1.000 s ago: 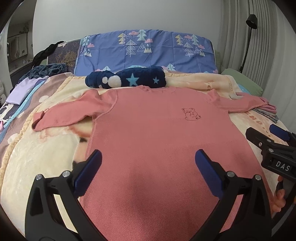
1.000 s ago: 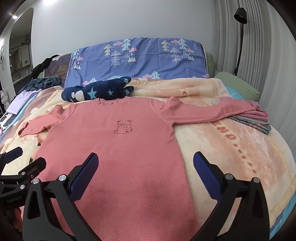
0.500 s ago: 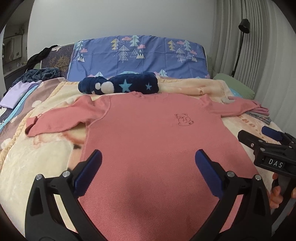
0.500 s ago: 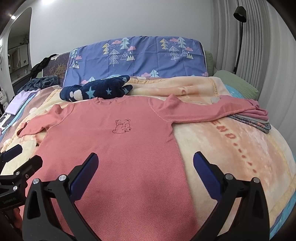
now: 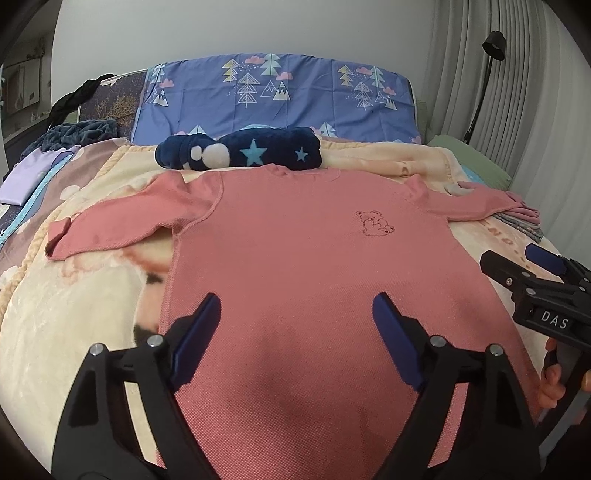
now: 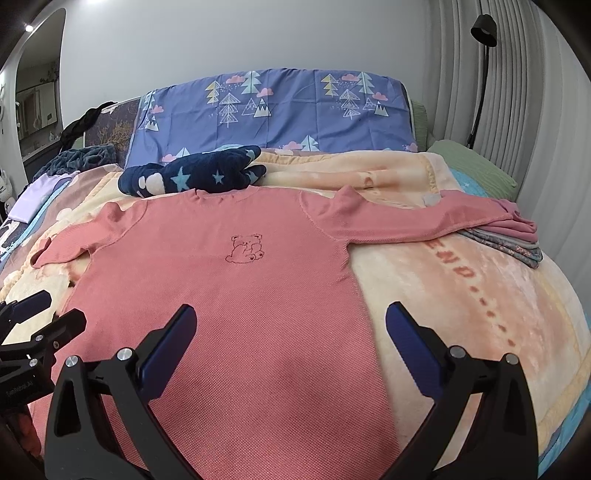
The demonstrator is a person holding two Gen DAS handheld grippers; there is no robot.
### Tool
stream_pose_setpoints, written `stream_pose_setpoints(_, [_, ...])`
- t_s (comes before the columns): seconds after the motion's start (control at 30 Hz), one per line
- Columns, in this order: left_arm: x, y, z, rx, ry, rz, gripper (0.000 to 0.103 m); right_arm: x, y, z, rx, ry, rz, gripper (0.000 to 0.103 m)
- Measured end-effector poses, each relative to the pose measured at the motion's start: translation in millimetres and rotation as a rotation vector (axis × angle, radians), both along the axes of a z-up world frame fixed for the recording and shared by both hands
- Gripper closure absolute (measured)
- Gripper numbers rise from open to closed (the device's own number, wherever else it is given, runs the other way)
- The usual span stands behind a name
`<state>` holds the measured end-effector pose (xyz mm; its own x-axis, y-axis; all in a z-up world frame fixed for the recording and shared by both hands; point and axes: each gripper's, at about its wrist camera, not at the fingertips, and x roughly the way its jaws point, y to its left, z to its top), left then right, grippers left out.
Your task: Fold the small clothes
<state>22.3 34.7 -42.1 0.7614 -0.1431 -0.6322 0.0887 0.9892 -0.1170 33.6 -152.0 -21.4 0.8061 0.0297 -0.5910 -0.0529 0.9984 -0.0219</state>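
Both tools are held spread and empty over the hem of the pink shirt (image 5: 306,258), whose long axis runs away toward the pillow (image 5: 280,99). The left tool (image 5: 295,317), whose jaws have just been closing a little with nothing between them, is nearer the left sleeve (image 5: 125,218); the right tool (image 6: 291,328) is nearer the right sleeve (image 6: 413,221).

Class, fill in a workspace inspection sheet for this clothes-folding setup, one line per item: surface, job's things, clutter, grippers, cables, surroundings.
Surface: bed covered by a peach blanket, soft and uneven.
Job's things: pink shirt spread flat, front up, both sleeves out; its far sleeve end lies on a stack of folded clothes.
Clutter: navy star-print bundle at the shirt's collar; lilac cloth at the bed's edge.
Grippers: left gripper open above the shirt's lower part, its jaws have just been closing a little, nothing pinched; right gripper open over the shirt's side edge.
Cables: nothing seen.
Surroundings: tree-print pillow, black lamp, curtain.
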Motion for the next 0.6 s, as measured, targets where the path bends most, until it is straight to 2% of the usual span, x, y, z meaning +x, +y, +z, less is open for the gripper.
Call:
stream_pose_setpoints(0.2, [1.7, 6.3, -1.8, -0.001, -0.003, 0.01, 0.021, 4.3, 8.0, 0.0, -0.029, 0.036, 0.003, 0.001])
stream_pose_setpoints(0.37, [6.8, 16.5, -6.8, -0.02, 0.02, 0.027, 0.037, 6.8, 13.8, -1.3, -0.024, 0.035, 0.004, 0.001])
stream_pose_setpoints(0.6, [11.6, 29.1, -12.0, -0.04, 0.035, 0.038, 0.047, 13.7, 21.3, -2.1, -0.032, 0.041, 0.011, 0.001])
